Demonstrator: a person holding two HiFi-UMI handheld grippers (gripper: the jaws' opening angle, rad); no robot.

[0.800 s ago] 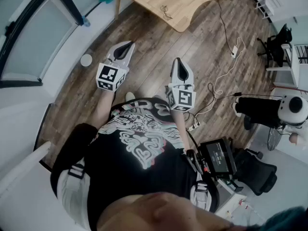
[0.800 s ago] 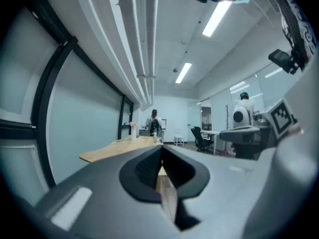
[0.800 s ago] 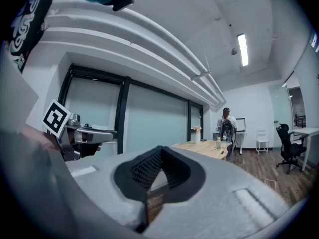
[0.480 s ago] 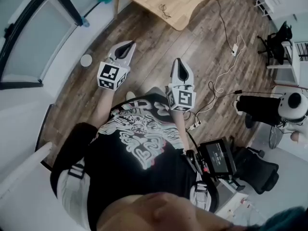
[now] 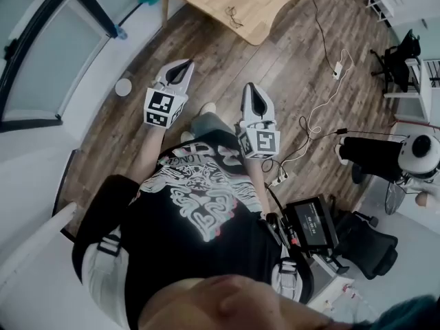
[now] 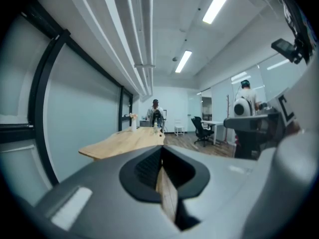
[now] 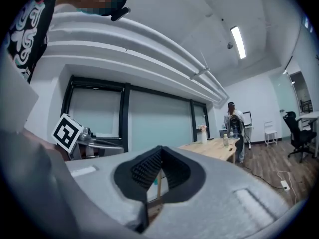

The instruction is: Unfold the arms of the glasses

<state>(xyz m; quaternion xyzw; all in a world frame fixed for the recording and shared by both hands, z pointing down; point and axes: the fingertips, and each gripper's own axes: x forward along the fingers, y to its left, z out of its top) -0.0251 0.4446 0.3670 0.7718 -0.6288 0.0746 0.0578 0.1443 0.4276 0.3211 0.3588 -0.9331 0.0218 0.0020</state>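
A small dark thing that looks like folded glasses (image 5: 236, 16) lies on the wooden table (image 5: 268, 5) at the top of the head view, well ahead of both grippers. My left gripper (image 5: 182, 66) is held out over the wood floor, its jaws shut with nothing in them. Beside it, my right gripper (image 5: 253, 95) is also shut and empty. In the left gripper view the gripper (image 6: 162, 166) points toward the table (image 6: 124, 141). The right gripper (image 7: 154, 176) faces the same table (image 7: 212, 148). Neither gripper view shows the glasses.
White cables and a power strip (image 5: 335, 73) trail over the floor at right. A white round object (image 5: 123, 86) lies near the glass wall at left. A black office chair (image 5: 371, 243) stands behind me. Someone (image 6: 155, 114) stands at the table's far end, by bottles.
My leg and foot have swung forward between the two grippers. The table and glasses sit a little nearer the frame's top. Both grippers stay shut.
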